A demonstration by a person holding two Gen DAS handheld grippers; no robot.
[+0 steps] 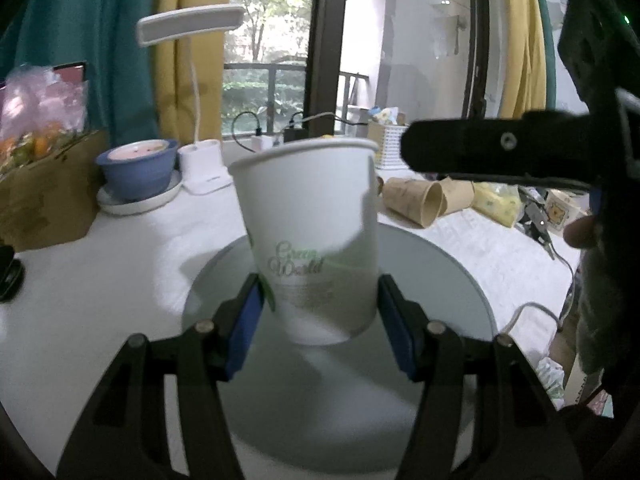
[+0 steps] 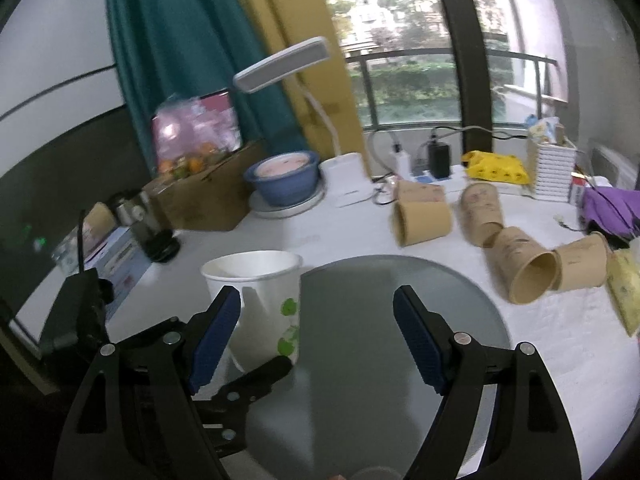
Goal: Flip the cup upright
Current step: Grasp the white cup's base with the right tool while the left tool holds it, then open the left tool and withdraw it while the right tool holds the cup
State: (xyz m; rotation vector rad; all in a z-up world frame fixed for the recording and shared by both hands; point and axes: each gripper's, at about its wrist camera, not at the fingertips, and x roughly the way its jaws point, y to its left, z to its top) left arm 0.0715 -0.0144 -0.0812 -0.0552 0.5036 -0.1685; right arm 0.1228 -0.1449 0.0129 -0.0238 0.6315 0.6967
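Cup [image 1: 310, 236] on disc [image 1: 440, 280] (brown cups [image 2: 424, 218] behind).

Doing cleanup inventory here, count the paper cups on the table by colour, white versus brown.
White paper cup: 1, upright, between the left gripper fingers.
Brown paper cups: 4, lying on their sides.
Total: 5

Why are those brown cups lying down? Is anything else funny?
The brown paper cups lie tipped on their sides behind the round gray mat, jumbled together. The white cup sits mouth-up between the left gripper fingers but leans slightly.
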